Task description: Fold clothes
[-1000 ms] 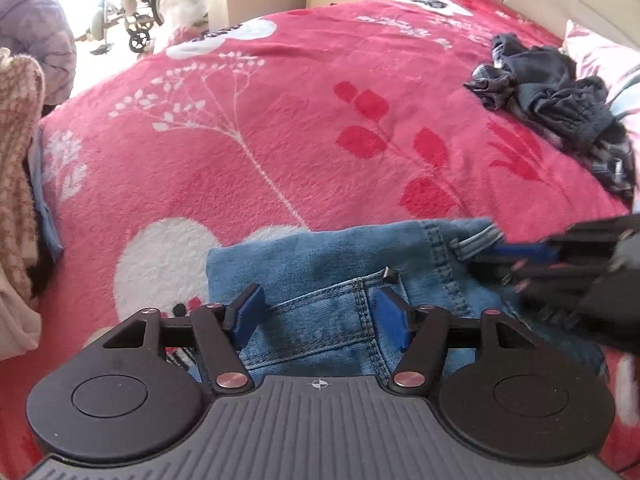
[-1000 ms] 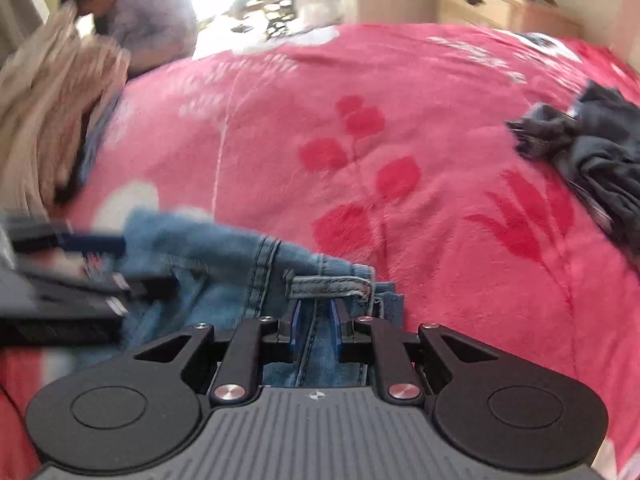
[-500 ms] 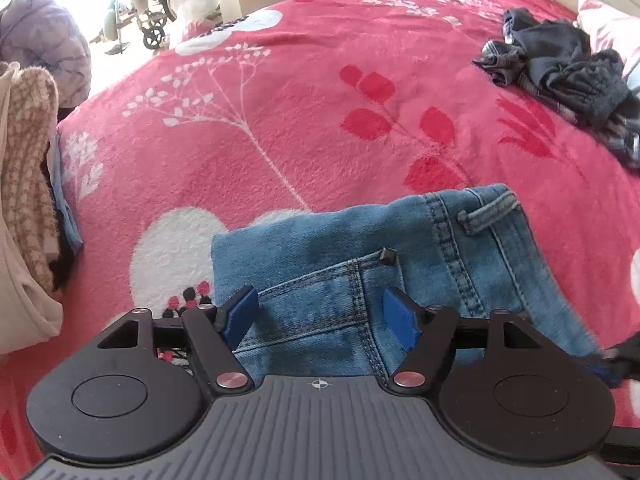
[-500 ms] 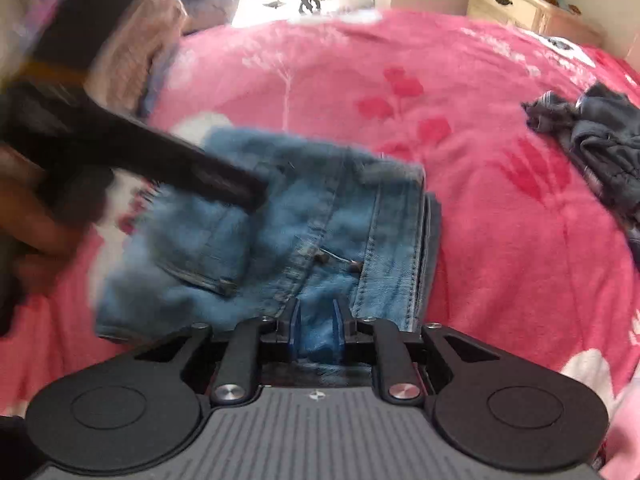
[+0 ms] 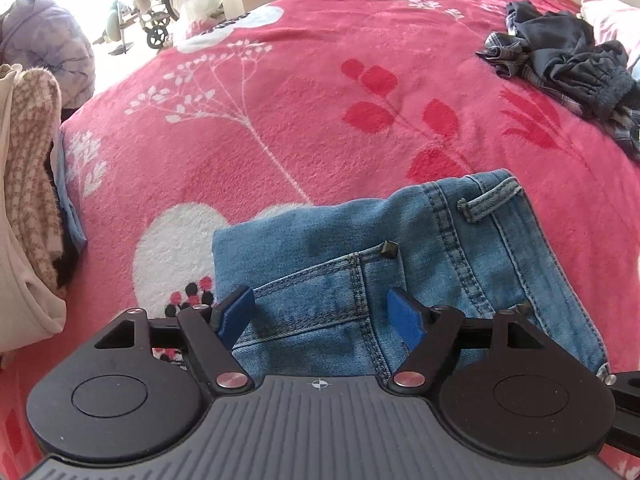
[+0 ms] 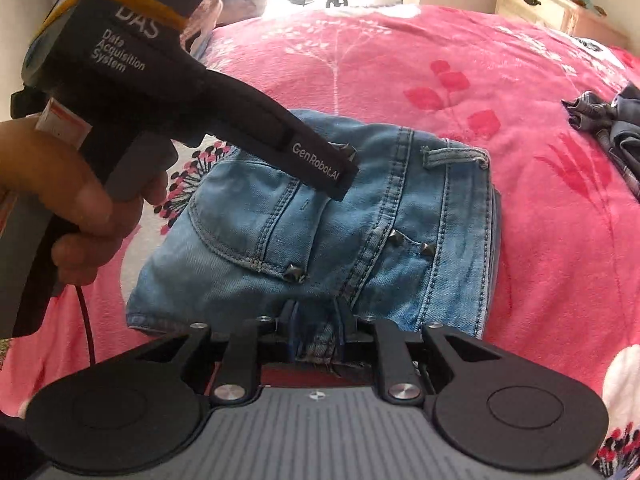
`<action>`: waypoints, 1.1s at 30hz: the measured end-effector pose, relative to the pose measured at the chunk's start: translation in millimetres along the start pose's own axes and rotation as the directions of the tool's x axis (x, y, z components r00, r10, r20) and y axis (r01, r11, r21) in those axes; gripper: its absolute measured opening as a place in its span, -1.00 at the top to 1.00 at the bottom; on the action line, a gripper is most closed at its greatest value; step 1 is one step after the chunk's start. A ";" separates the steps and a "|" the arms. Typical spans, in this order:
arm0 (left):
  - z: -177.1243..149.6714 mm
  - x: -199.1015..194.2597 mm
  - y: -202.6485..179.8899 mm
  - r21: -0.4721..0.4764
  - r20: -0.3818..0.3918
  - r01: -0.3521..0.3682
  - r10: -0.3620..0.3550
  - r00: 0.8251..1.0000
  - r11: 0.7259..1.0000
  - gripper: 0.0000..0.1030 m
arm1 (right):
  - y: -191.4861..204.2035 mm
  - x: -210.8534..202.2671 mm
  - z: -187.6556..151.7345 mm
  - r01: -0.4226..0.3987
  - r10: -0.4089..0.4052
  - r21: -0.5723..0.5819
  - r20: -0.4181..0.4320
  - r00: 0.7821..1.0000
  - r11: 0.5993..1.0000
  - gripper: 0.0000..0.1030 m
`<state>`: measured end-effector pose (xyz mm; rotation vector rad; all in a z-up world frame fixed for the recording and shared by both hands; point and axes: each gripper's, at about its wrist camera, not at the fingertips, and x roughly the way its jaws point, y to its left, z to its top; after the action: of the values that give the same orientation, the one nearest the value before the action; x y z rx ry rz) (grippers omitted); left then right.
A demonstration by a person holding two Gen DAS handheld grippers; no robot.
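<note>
Folded blue jeans (image 5: pixel 400 264) lie on the pink blanket (image 5: pixel 280 120), back pocket and belt loop facing up. My left gripper (image 5: pixel 320 316) hovers just over the pocket area, open, with nothing between its blue pads (image 5: pixel 236 314). In the right wrist view the jeans (image 6: pixel 400 220) fill the middle. My right gripper (image 6: pixel 316 340) is shut on a bunch of denim at their near edge. A hand (image 6: pixel 68 196) holds the left tool's black body (image 6: pixel 224 92) above the jeans' left half, hiding part of them.
A heap of dark clothes (image 5: pixel 560 56) lies at the blanket's far right, seen also as a dark heap (image 6: pixel 608 120). Stacked knitwear (image 5: pixel 28 200) stands at the left edge. A wheelchair (image 5: pixel 160 8), a cream dresser (image 6: pixel 536 0) and a person in a purple jacket (image 5: pixel 48 48) are beyond the bed.
My right gripper has pulled back from the belt-loop side to the jeans' near edge, still clamped on denim. The left gripper stayed open and sits a little higher over the pocket.
</note>
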<state>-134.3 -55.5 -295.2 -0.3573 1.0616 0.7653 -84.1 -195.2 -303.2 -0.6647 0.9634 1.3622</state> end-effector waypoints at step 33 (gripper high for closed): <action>1.7 0.7 -8.2 0.014 -0.010 -0.045 0.045 0.999 0.999 -0.50 | -19.3 -3.8 -8.5 -0.089 0.087 0.095 0.031 0.996 0.991 0.64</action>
<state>-127.1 -60.0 -295.8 -0.3270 1.0875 0.7965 -66.5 -206.8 -306.7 -0.5356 1.0406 1.3892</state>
